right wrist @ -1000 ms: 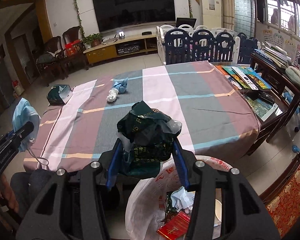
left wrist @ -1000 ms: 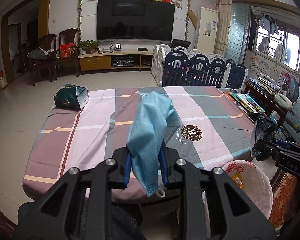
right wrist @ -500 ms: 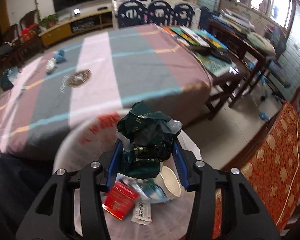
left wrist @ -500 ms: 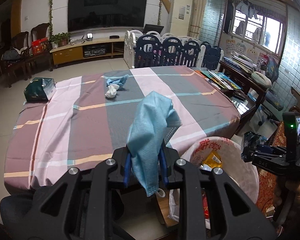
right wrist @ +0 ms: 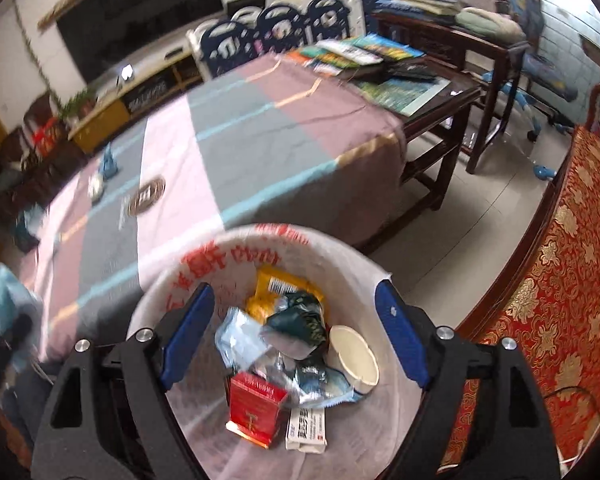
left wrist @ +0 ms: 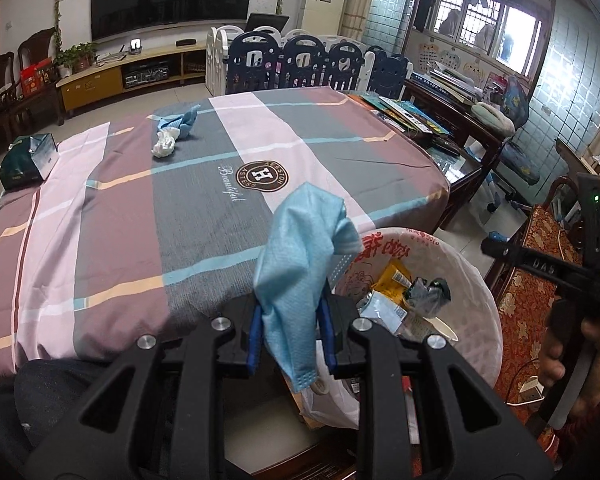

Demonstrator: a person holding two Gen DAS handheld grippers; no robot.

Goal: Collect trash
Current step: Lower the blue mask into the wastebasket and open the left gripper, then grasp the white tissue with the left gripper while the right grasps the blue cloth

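Observation:
My left gripper (left wrist: 291, 330) is shut on a blue face mask (left wrist: 300, 256) and holds it beside the table's near edge, just left of the white trash bag (left wrist: 476, 280). My right gripper (right wrist: 296, 336) is open and empty right above the trash bag (right wrist: 364, 264). A dark green crumpled wrapper (right wrist: 298, 318) lies inside the bag among a red box (right wrist: 256, 408), a paper cup (right wrist: 354, 356) and a yellow packet (right wrist: 276, 284). On the far part of the table lie a blue mask (left wrist: 182, 122) and a white crumpled tissue (left wrist: 165, 146).
A striped cloth covers the table (left wrist: 140, 208). A green tissue box (left wrist: 26, 158) sits at its far left corner. Books (left wrist: 400, 114) lie at the far right. A red patterned chair (right wrist: 560, 280) stands right of the bag. A dark wooden side table (right wrist: 460, 92) is behind.
My right gripper has opened and let the dark green wrapper fall into the trash bag. My left gripper has carried the blue mask rightward, closer to the bag.

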